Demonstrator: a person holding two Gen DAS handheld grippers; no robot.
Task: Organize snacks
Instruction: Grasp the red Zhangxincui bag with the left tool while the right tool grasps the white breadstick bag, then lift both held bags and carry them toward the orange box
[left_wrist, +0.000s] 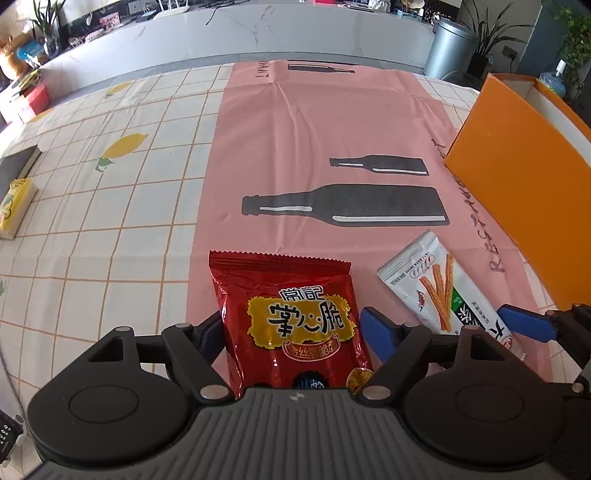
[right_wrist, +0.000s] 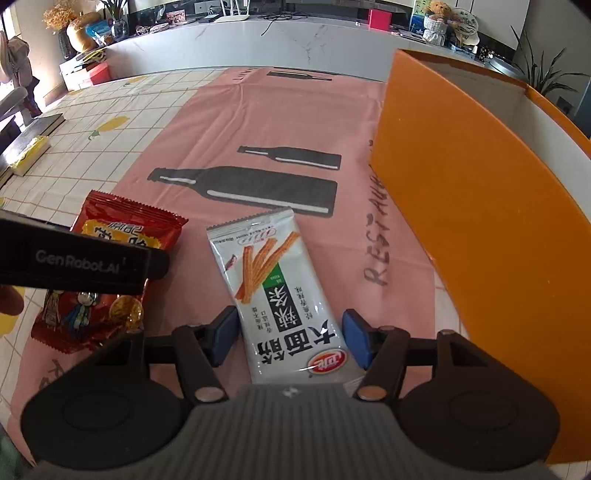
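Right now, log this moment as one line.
left gripper: open around red bag | right gripper: open around white bag | orange box: right

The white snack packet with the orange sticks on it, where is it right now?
The white snack packet lies flat on the pink cloth, between the open right gripper fingers, with the red snack bag left and the orange box right.

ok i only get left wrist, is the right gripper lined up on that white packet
Observer: Yes. The right gripper is open, and its blue fingers sit either side of the white packet with a gap on both sides.
Operator: is it gripping the middle or the end
Observer: The near end, around the red oval logo.
Operator: and the red packet's near end, my gripper hides it
Observer: The red packet lies on the pink cloth. A cartoon figure is printed at that end.
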